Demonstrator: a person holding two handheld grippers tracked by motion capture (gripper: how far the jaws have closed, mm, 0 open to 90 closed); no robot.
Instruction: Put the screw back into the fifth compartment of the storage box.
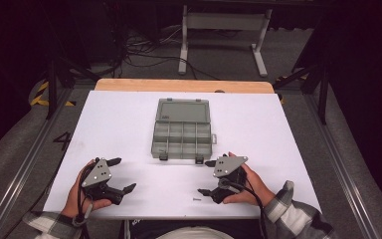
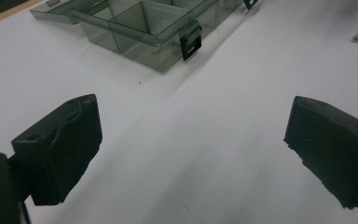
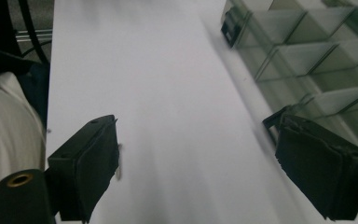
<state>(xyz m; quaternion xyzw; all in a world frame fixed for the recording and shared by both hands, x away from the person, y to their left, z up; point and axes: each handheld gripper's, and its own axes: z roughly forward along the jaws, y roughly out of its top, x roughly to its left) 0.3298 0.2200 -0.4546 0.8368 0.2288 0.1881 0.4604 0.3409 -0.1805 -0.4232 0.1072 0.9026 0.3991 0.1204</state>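
Both grippers, left (image 1: 119, 175) & right (image 1: 206, 177), wide open, nothing held; small screw (image 1: 196, 199) near right; open compartment box (image 1: 183, 130) beyond.

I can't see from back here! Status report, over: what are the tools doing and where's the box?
Left tool open, empty. Right tool open, empty, beside small silver screw. Clear grey plastic compartment box open mid-table, untouched. Nothing in the way.
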